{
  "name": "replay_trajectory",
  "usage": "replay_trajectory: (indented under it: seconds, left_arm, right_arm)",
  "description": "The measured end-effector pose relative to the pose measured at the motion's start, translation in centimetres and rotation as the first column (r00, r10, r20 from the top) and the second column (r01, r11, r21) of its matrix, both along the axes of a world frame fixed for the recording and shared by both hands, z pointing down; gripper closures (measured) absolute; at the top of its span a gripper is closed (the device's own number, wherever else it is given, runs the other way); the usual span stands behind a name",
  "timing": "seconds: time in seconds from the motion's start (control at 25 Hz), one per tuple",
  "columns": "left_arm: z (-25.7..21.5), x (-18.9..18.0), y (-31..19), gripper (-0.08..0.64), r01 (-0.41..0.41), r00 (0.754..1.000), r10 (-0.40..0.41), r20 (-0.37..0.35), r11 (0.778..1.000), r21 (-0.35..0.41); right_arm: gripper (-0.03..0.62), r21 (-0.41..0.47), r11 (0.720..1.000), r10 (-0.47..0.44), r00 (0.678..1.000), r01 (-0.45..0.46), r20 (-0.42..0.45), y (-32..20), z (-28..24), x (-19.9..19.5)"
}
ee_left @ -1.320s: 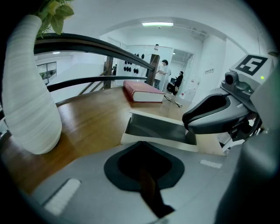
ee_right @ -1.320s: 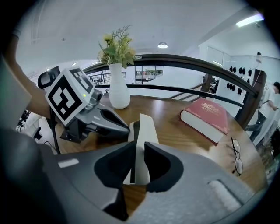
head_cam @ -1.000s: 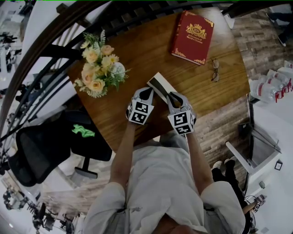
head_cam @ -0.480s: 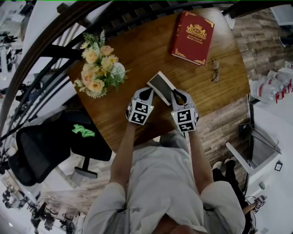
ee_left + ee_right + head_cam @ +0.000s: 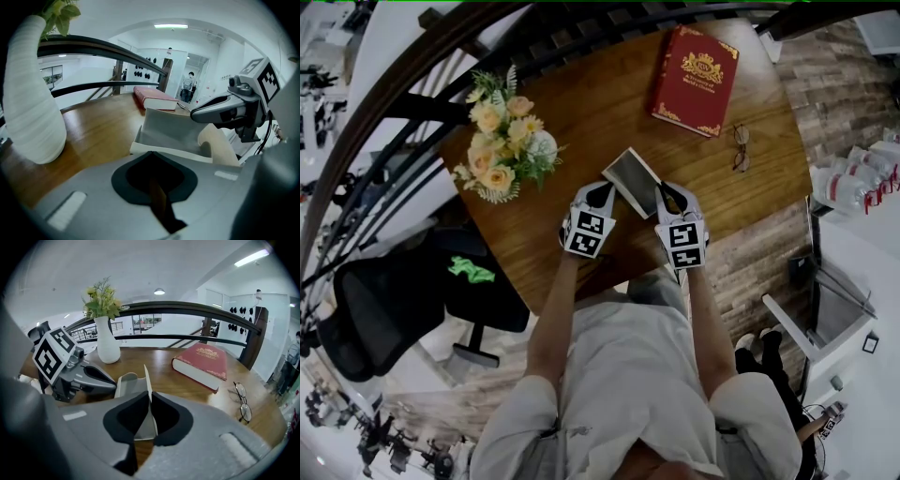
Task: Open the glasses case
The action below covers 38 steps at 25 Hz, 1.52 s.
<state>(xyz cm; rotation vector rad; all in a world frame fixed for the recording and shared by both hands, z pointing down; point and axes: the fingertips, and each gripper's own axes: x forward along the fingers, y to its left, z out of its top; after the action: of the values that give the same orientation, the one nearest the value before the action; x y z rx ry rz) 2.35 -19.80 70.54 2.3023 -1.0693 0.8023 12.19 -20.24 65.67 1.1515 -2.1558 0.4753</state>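
1. Glasses case (image 5: pixel 630 173) lies open on your wooden table (image 5: pixel 581 112), between both grippers.
2. Your right gripper (image 5: pixel 150 401) has its jaws almost together, pinching the thin upright lid (image 5: pixel 146 376).
3. Your left gripper (image 5: pixel 152 157) is closed on nothing, with its tips just beside the case's near edge.

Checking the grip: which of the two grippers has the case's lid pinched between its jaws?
The right gripper: it is shut on the upright lid of the glasses case. The left gripper has no lid between its jaws; the case lies beyond them.
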Motion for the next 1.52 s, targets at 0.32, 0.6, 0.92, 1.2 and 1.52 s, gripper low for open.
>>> replay_trajectory:
  seconds: [0.32,0.6,0.92,1.2,1.52]
  left_arm:
    - [-0.1,0.0,-0.1,0.541,0.002,1.000,-0.002,-0.012,1.000,0.002]
    - [-0.2,-0.1,0.0,0.541,0.003,1.000,-0.003,-0.025,1.000,0.005]
    - [-0.4,-0.2,0.2,0.541,0.011,0.999,-0.011,-0.046,1.000,0.004]
    - [-0.6,-0.2,0.0,0.541,0.027,0.998,-0.026,-0.065,1.000,0.008]
    - [-2.2,-0.2,-0.3,0.541,0.028,0.996,-0.025,-0.080,0.998,0.048]
  right_arm:
    - [0.568,-0.014,0.998,0.060,0.998,-0.061,-0.009,-0.6,0.4,1.2]
    - [0.560,-0.014,0.993,0.113,0.993,-0.113,-0.032,-1.2,0.7,2.4]
    - [0.529,0.006,0.993,0.119,0.991,-0.119,-0.053,-1.6,0.5,2.7]
    - [0.529,0.013,0.992,0.124,0.991,-0.124,-0.054,-1.5,0.3,2.7]
    - [0.529,0.052,0.991,0.126,0.991,-0.123,-0.042,-0.6,-1.2,2.8]
